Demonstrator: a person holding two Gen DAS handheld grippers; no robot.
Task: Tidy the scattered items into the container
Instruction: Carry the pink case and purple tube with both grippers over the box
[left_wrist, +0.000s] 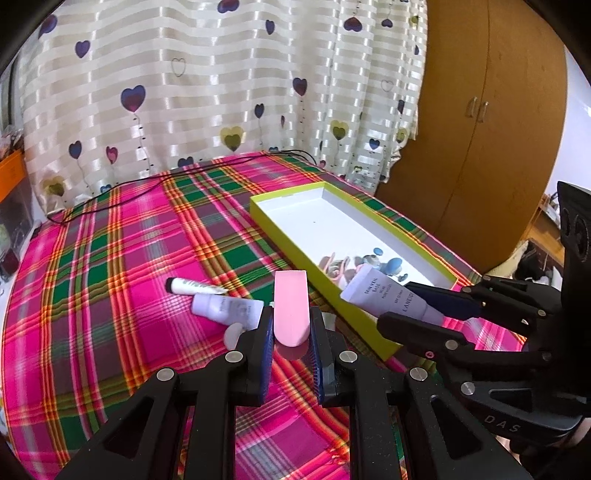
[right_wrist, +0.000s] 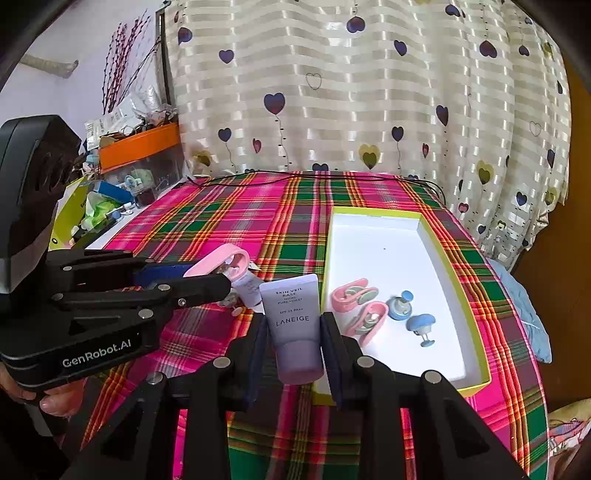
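While the left tool (left_wrist: 291, 332) is clamped on a pink clip (left_wrist: 291, 306) above the plaid tabletop (left_wrist: 122, 258), the left wrist view shows a second lavender tube (left_wrist: 227, 308) and a small white tube (left_wrist: 192, 286) lying just beyond it on the cloth. To the right, the right tool (left_wrist: 424, 308) grips the Laneige tube (left_wrist: 388, 295) over the near end of the yellow-green box (left_wrist: 295, 240).

From the right wrist view, the right tool (right_wrist: 293, 343) is clamped on the Laneige tube (right_wrist: 295, 325), held just left of the box (right_wrist: 448, 266). Inside the box lie two pink clips (right_wrist: 354, 291) and two blue clips (right_wrist: 400, 306). The left tool (right_wrist: 210, 278) holds its pink clip (right_wrist: 221, 260) above the cloth, left of the box.
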